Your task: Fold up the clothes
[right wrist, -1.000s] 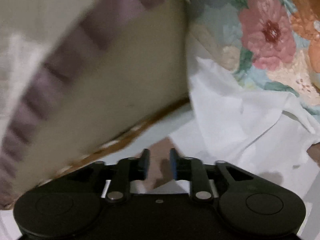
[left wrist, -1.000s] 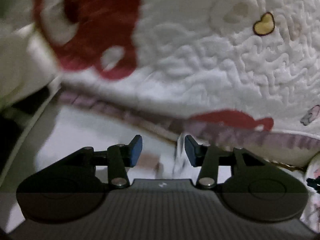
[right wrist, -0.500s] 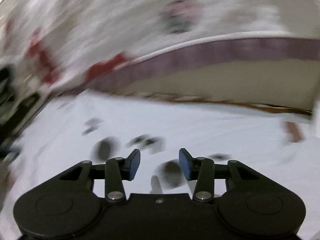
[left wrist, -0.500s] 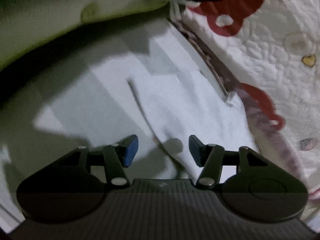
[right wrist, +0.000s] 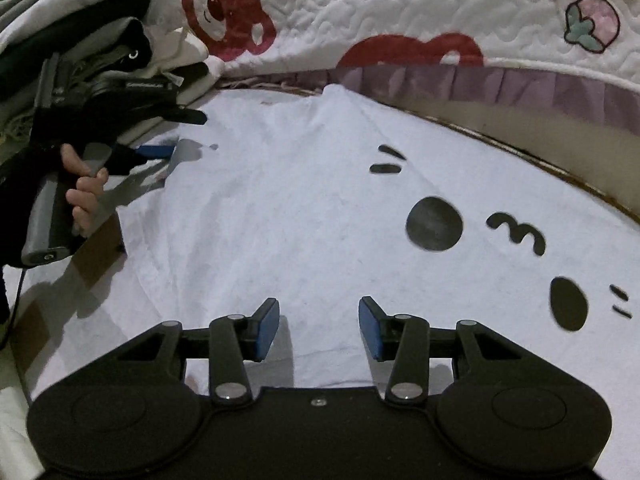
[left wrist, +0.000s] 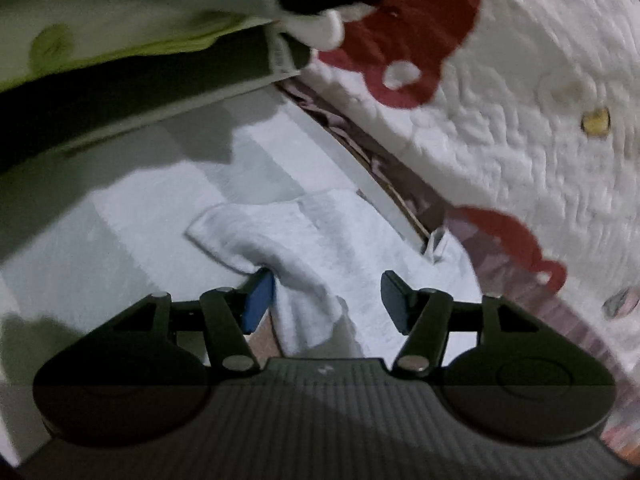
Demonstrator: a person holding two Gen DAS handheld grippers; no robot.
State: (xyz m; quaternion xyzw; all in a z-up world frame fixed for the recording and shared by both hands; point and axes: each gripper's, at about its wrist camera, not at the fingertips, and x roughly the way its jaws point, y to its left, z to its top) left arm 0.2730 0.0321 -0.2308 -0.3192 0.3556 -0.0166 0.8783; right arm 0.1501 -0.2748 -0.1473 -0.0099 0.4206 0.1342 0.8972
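Left wrist view: left gripper (left wrist: 327,300) jaws closing, fold of white shirt (left wrist: 304,280) between them, not pinched. Right gripper (right wrist: 319,328) parted over flat shirt, holding nothing. Shirt lies beside quilt (right wrist: 400,8).

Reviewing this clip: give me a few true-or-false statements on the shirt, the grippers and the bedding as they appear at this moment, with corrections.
1. The white shirt has a black cartoon face printed on it. True.
2. The right gripper is clamped on a fold of the shirt. False: its jaws stand apart above flat cloth, nothing between them.
3. A raised fold of white cloth lies between the left gripper's closing jaws. True.
4. The quilt behind the shirt is plain blue. False: it is white with red bear figures.
5. A hand holds the left gripper's handle. True.
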